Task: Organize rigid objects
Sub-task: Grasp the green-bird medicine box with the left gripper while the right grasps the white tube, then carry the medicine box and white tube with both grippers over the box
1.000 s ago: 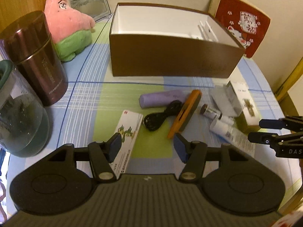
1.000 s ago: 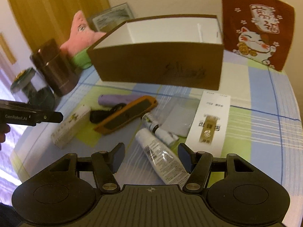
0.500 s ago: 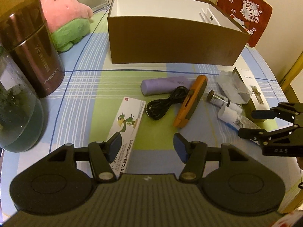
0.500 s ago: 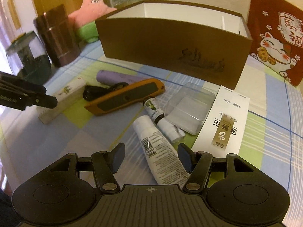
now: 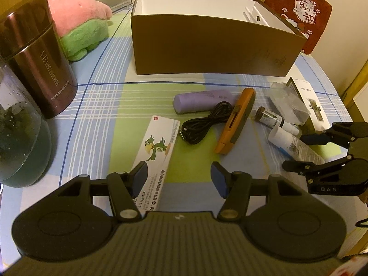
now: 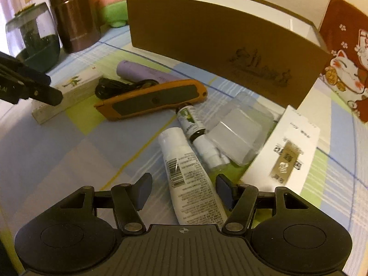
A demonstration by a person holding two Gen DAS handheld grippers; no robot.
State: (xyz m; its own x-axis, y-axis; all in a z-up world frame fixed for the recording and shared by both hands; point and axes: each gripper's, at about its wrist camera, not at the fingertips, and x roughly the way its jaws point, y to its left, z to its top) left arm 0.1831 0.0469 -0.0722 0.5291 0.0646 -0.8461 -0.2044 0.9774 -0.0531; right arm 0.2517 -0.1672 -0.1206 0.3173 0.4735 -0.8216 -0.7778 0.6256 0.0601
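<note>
My right gripper [image 6: 184, 189] hangs low over a white tube [image 6: 186, 170]. Its jaws are closing with the tube between them, the pads still clear of it. My left gripper [image 5: 179, 179] stands open above the near end of a white parrot-printed carton [image 5: 158, 147]. On the checked cloth between them lie a purple cylinder [image 5: 202, 101], a coiled black cable [image 5: 204, 124], an orange utility knife [image 5: 237, 124], a small dark bottle [image 6: 191, 122], a clear plastic case [image 6: 237, 135] and a white carton with a gold label [image 6: 289, 151]. An open brown box [image 5: 207, 46] stands behind them.
A maroon vacuum flask [image 5: 39, 53] and a glass jar [image 5: 16, 124] stand at the left. A pink and green plush [image 5: 78, 16] lies behind them. A red cat cushion [image 5: 299, 11] leans on the wall at the back right.
Both grippers have come down closer to the table. The right one has rolled, and its jaws have narrowed around the white tube.
</note>
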